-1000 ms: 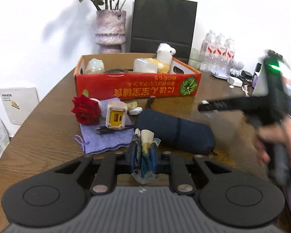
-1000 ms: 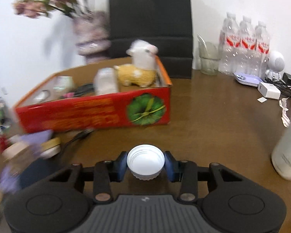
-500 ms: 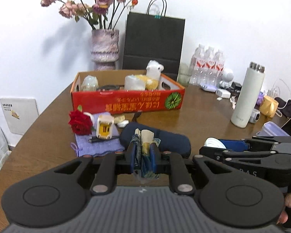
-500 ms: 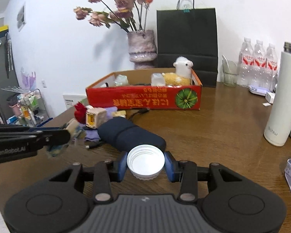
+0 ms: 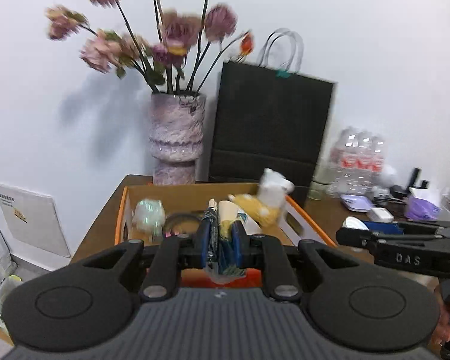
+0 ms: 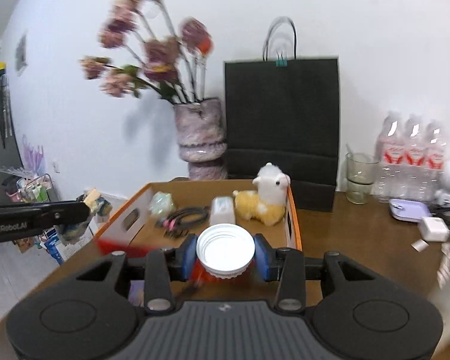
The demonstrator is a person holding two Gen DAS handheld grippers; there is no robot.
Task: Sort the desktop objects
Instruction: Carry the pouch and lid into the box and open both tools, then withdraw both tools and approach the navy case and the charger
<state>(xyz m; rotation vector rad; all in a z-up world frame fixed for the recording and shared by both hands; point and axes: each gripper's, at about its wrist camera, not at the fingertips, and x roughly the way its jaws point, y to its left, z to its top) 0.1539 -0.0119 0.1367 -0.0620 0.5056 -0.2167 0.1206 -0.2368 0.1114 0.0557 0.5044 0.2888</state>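
My left gripper [image 5: 220,241] is shut on a small crumpled packet [image 5: 222,228], blue, yellow and cream, held above the front edge of the red cardboard box [image 5: 123,210]. My right gripper [image 6: 225,253] is shut on a white screw cap [image 6: 225,244], held above the box's front wall [image 6: 292,216]. The box holds a yellow and white plush alpaca [image 6: 262,199], a white charger [image 6: 222,210], a coiled black cable [image 6: 186,214] and a pale wrapped ball [image 6: 162,202]. The left gripper and packet [image 6: 90,207] show at the left of the right wrist view.
Behind the box stand a purple vase with dried flowers [image 6: 201,138] and a black paper bag [image 6: 280,111]. To the right are a glass [image 6: 358,181], water bottles [image 6: 411,156], a purple case [image 6: 408,208] and a white adapter [image 6: 433,228] on the brown table [image 6: 360,240].
Both grippers have risen and moved forward from the near side of the table to over the red box, each still holding its object. The views are blurred by the motion.
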